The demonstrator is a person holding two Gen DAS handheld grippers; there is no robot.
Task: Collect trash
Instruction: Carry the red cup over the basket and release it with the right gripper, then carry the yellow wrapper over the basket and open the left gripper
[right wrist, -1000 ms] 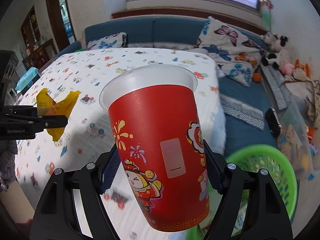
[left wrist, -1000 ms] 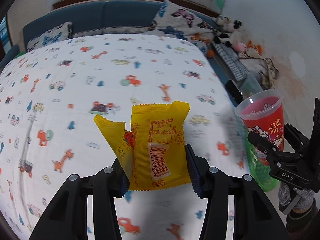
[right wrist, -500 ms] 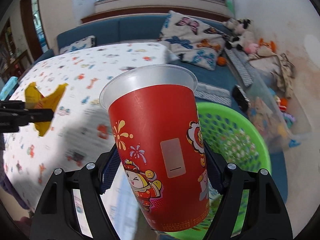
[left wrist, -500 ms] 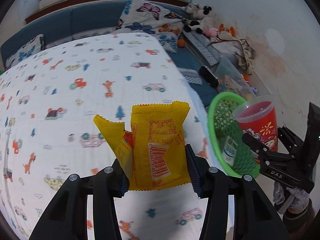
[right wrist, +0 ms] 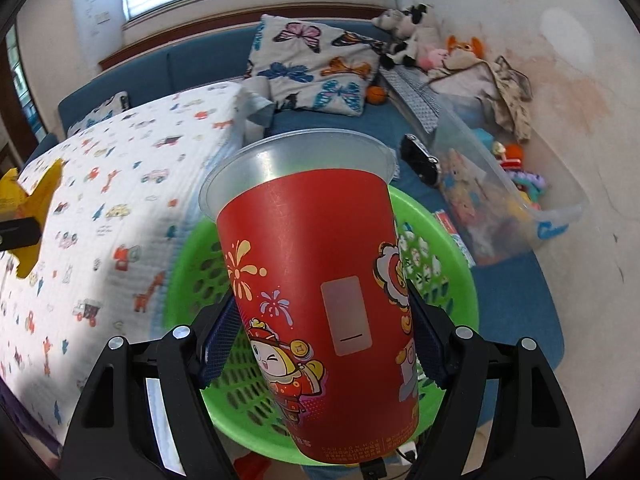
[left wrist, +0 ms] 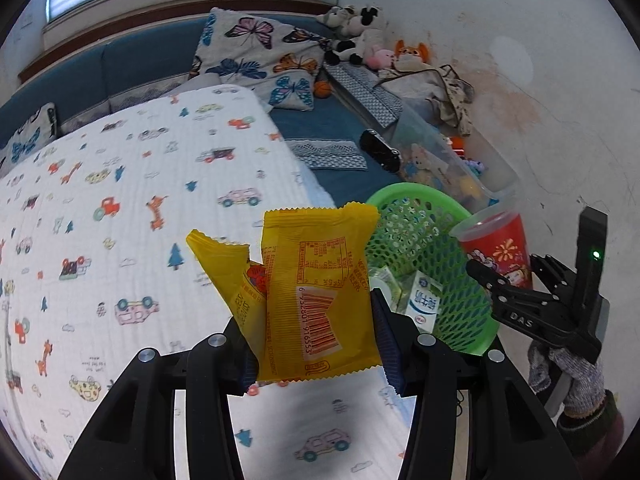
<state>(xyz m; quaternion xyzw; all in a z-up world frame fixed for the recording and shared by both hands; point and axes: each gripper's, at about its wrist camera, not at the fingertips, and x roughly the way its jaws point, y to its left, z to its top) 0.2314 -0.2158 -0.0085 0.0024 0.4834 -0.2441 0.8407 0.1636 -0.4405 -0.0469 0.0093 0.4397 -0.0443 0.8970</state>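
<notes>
Left wrist view: yellow snack wrapper (left wrist: 320, 300) pinched upright between left gripper (left wrist: 316, 340) pads, torn top flap folded to left, barcode side facing camera; held above right edge of bed (left wrist: 120, 208) with cartoon-print cover. Green mesh basket (left wrist: 420, 232) just beyond that edge, small milk carton (left wrist: 424, 304) lying inside. Right gripper (left wrist: 516, 280) seen at far right, gloved hand below.

Right wrist view: red paper cup (right wrist: 320, 288) clamped at mid-wall by right gripper (right wrist: 322, 344), upright, slightly tilted, directly over green mesh basket (right wrist: 440, 256). Clear plastic toy bin (right wrist: 500, 200) beside basket against wall. Butterfly pillow (right wrist: 316, 68) and plush toys (right wrist: 416, 40) farther back on blue sofa.
</notes>
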